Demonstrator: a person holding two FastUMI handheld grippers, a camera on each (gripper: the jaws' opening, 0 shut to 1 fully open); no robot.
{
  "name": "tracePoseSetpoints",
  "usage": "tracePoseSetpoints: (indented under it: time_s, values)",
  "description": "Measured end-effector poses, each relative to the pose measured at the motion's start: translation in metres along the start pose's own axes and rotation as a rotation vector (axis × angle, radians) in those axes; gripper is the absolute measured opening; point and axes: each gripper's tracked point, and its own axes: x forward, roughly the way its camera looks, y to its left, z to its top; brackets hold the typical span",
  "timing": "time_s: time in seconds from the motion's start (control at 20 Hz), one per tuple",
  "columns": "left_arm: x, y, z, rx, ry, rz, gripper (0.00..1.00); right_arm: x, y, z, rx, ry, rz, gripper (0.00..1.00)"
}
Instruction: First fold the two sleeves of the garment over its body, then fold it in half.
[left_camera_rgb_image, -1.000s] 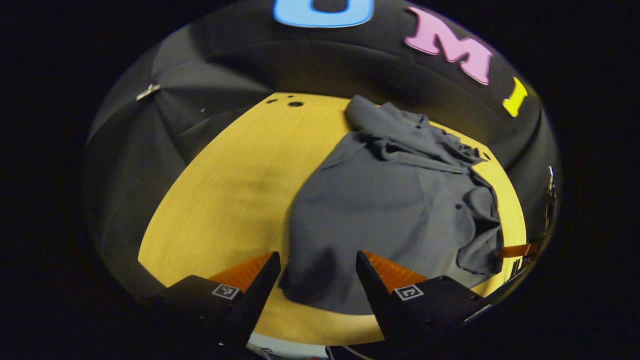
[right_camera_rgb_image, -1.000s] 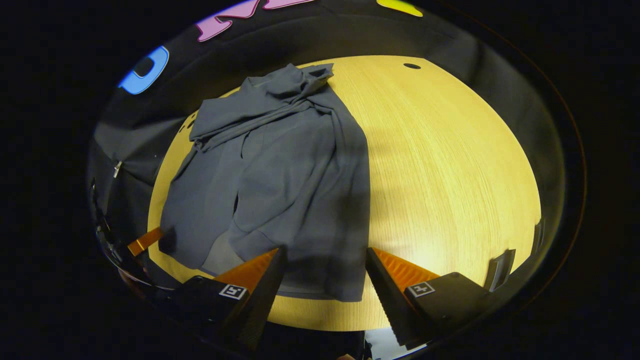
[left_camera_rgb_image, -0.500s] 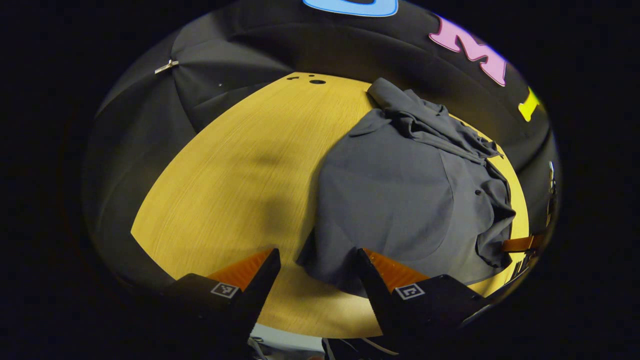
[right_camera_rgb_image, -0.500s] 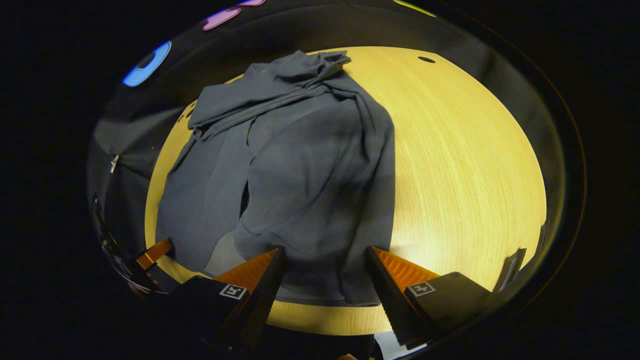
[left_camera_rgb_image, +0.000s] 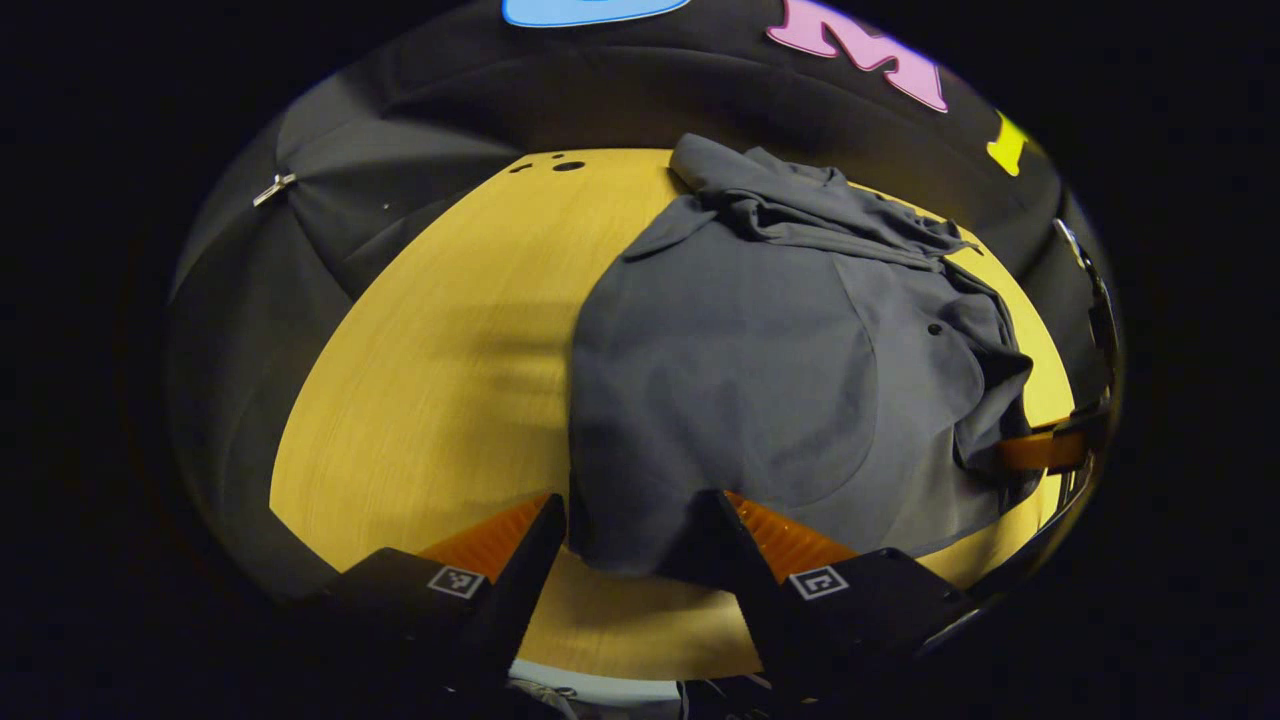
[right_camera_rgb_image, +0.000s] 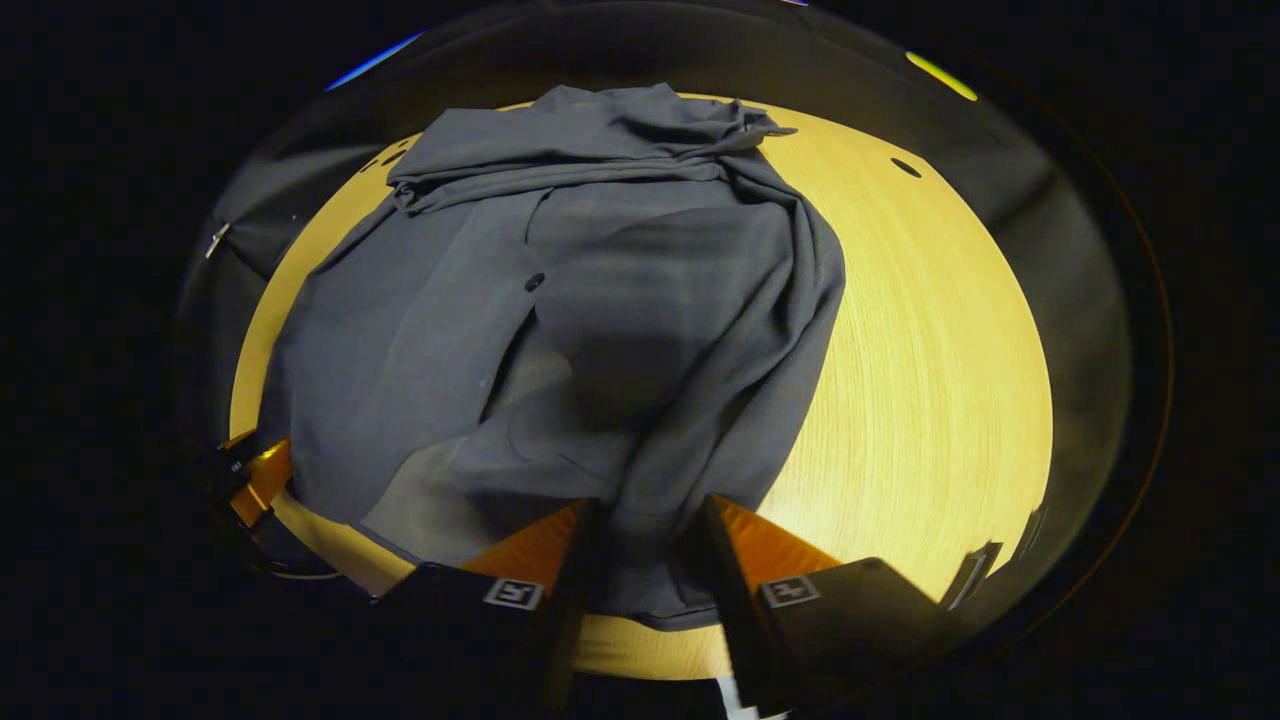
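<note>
Left gripper (left_camera_rgb_image: 628, 525): jaws set wide, low over the near edge of the table (left_camera_rgb_image: 440, 350). The near left corner of the shirt's (left_camera_rgb_image: 760, 380) hem lies between the two fingers; the right-hand finger seems to touch the cloth, but the other stands clear, so no grip.

Right gripper (right_camera_rgb_image: 645, 530): jaws narrower, drawn in around a bunched fold of the hem at the shirt's near right corner. Cloth fills the gap between the fingers; whether both press on it is hard to tell in the shadow.

Shirt (right_camera_rgb_image: 560, 300): grey, buttoned, spread on the yellow wooden table (right_camera_rgb_image: 930, 340), collar end far, hem end near. Sleeves and upper part lie crumpled in a heap along the far edge. A dark button (left_camera_rgb_image: 935, 329) shows on the front.

Far off in each view the opposite gripper sits at the shirt's other near corner (left_camera_rgb_image: 1045, 450) (right_camera_rgb_image: 250, 480). Small holes (left_camera_rgb_image: 567, 166) mark the table's far left corner.
</note>
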Motion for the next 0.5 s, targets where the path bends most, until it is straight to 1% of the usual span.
tracePoseSetpoints:
  time_s: [0.1,0.15,0.2,0.25,0.3,0.4,0.45,0.5]
  values:
    - [0.001,-0.01,0.002,0.034,0.008,-0.028,0.87,0.003,0.006,0.007,-0.018,-0.023,0.02,0.29]
    - [0.002,-0.014,0.003,0.05,0.007,-0.04,0.73,0.003,0.007,0.007,-0.032,-0.025,0.03,0.16]
    - [0.001,-0.018,0.003,0.059,0.007,-0.051,0.71,0.004,0.008,0.008,-0.054,-0.028,0.047,0.14]
    - [0.002,-0.022,0.004,0.065,0.006,-0.058,0.55,0.002,0.01,0.007,-0.06,-0.035,0.068,0.13]
    - [0.004,-0.025,0.004,0.063,0.006,-0.065,0.45,0.004,0.009,0.007,-0.061,-0.036,0.089,0.06]
    - [0.004,-0.029,0.005,0.045,0.004,-0.079,0.26,0.005,0.01,0.008,-0.06,-0.037,0.119,0.06]
    - [0.004,-0.033,0.007,0.04,0.004,-0.09,0.12,0.005,0.01,0.009,-0.058,-0.036,0.132,0.05]
    - [0.004,-0.035,0.009,0.036,0.002,-0.107,0.12,0.005,0.011,0.01,-0.055,-0.036,0.146,0.05]
